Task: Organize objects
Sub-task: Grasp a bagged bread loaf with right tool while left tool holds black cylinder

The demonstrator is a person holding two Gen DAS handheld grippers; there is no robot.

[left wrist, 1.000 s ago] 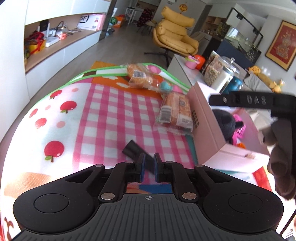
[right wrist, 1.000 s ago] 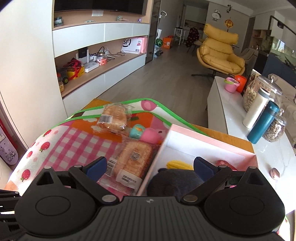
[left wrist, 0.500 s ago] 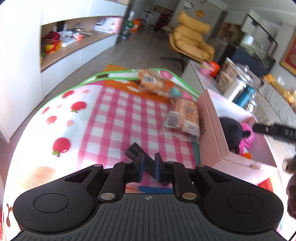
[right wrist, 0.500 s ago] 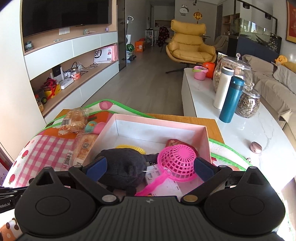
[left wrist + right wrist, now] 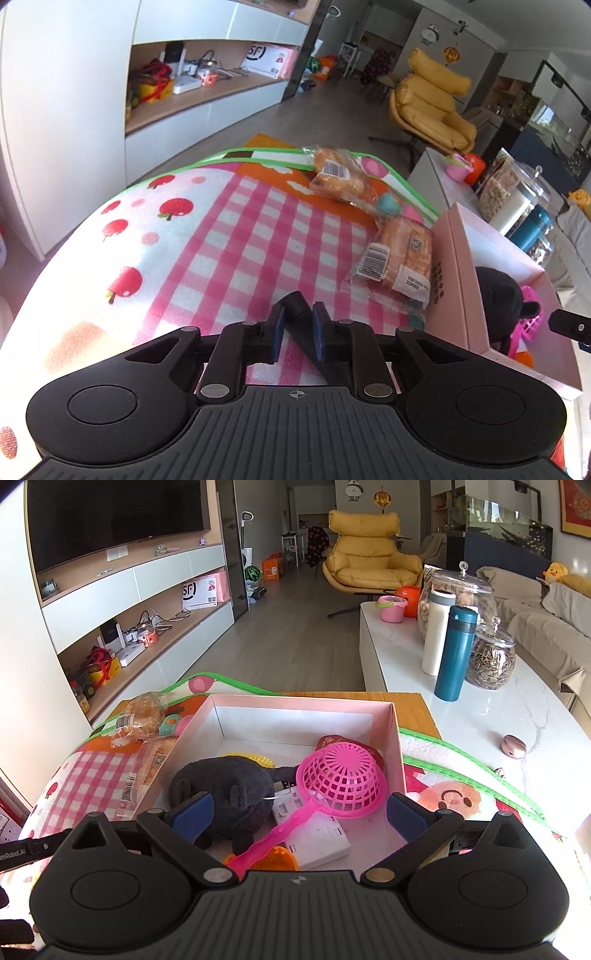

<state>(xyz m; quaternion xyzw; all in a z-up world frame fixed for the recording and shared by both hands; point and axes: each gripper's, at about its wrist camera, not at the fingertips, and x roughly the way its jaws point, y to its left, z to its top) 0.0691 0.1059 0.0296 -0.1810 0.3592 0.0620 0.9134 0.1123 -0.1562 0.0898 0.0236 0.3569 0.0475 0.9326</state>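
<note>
My left gripper (image 5: pixel 298 332) hovers low over the pink checked mat (image 5: pixel 229 258). Its jaws are opening, and a flat black piece (image 5: pixel 297 310) stands between them, leaning on the right pad with a gap at the left one. Two bagged breads (image 5: pixel 399 258) (image 5: pixel 336 177) lie beside the pink box (image 5: pixel 454 266). My right gripper (image 5: pixel 297 812) is wide open above that box (image 5: pixel 395 738), holding nothing. Inside the box lie a black plush (image 5: pixel 225 786), a pink strainer (image 5: pixel 343 779), a white block (image 5: pixel 317 834) and a yellow ball (image 5: pixel 258 758).
A white marble table (image 5: pixel 480 720) stands right of the mat, carrying glass jars (image 5: pixel 491 657), a teal bottle (image 5: pixel 456 653) and a white bottle (image 5: pixel 436 631). A small teal and pink toy (image 5: pixel 389 205) lies between the breads. The mat's left part holds nothing.
The right gripper swung from over the breads to above the pink box. The left jaws parted from the black piece they were pinching, and the left view turned slightly.
</note>
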